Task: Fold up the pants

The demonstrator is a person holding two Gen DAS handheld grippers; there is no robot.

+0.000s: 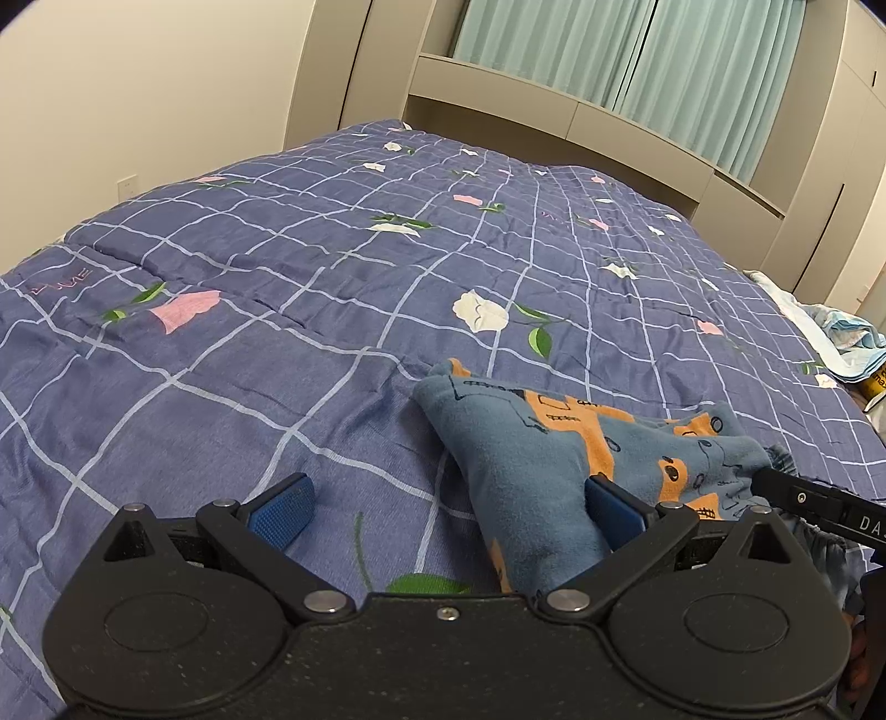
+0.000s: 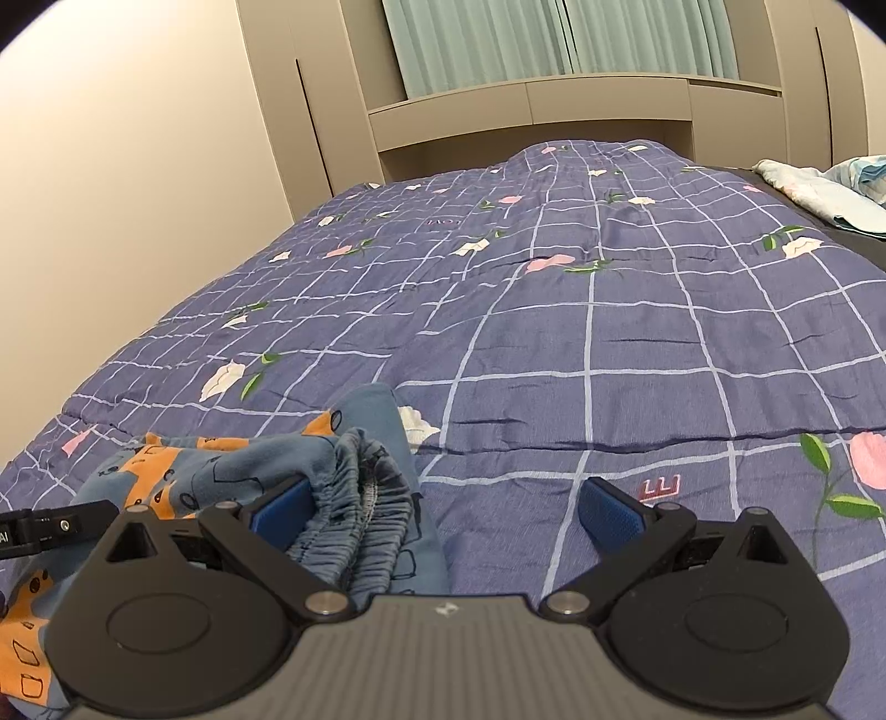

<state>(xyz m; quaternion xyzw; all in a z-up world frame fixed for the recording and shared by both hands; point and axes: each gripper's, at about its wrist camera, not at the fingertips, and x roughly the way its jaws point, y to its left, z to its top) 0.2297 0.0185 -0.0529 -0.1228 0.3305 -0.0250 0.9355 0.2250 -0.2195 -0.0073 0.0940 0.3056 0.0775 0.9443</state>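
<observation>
Pants (image 1: 531,454), small, blue knit cloth printed with orange shapes and black line drawings, lie bunched in a loose heap on the blue quilt (image 1: 266,332) with its white grid and pink and white flowers, at the quilt's near edge, well short of the beige headboard cabinet (image 1: 554,105) at the quilt's far end. Left gripper (image 1: 443,507) held low and level over the quilt, pointing toward the headboard; jaws spread wide, gripping nothing; its right blue pad (image 1: 612,509) touches the heap's left flank, while its left pad (image 1: 282,501) sits over bare quilt. Right gripper (image 2: 446,507) likewise low and level, jaws released; its left blue pad (image 2: 282,507) rests against the gathered elastic waistband (image 2: 354,498), which rises in folds between the fingers; its right pad (image 2: 612,509) is over bare quilt. Both tools flank the heap closely, each seeing the other's black body at frame edge. Pale blue and white crumpled cloth (image 2: 819,188) lies at the quilt's far right edge. Mint green curtains (image 2: 554,39) hang above the headboard.
</observation>
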